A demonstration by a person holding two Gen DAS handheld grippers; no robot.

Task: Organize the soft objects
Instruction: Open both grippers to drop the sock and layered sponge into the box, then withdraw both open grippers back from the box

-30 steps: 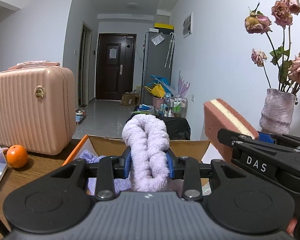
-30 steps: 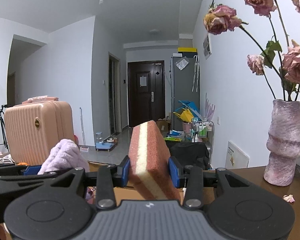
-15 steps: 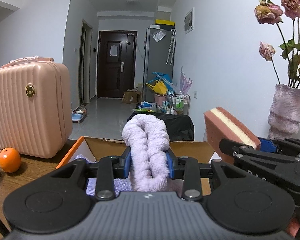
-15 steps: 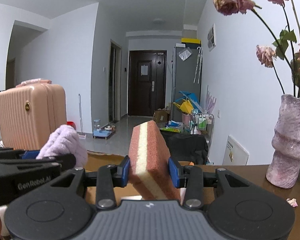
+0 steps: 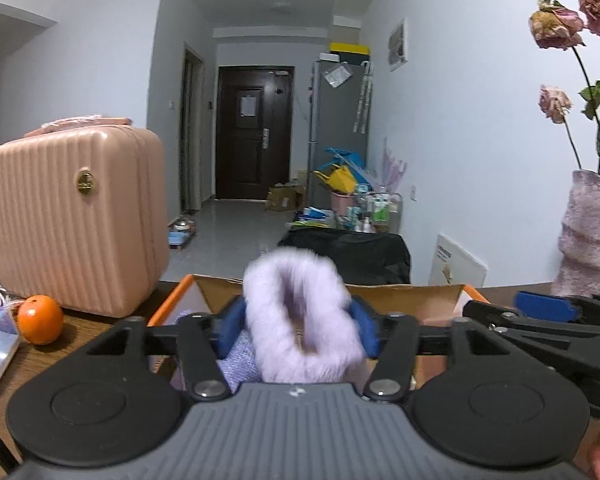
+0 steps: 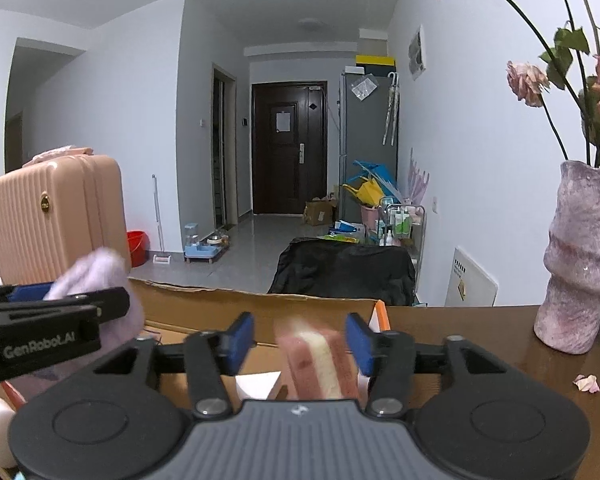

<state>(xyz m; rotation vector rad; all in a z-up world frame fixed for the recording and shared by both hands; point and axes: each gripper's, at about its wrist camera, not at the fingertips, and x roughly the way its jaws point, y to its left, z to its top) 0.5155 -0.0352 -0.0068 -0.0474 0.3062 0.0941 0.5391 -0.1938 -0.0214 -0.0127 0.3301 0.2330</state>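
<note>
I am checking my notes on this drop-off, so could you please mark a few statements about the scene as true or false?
1. The right gripper is clamped tight on the sponge. False: its jaws have just been opening; the blurred pink and cream sponge sits loose between them.
2. A cardboard box lies just beyond both grippers. True.
3. The left gripper has a green towel between its pads. False: it is a fluffy lilac cloth, and the jaws have just been opening.
4. An orange sits on the table beside the pink suitcase. True.
5. The vase lies tipped over. False: it stands upright with flowers.
</note>
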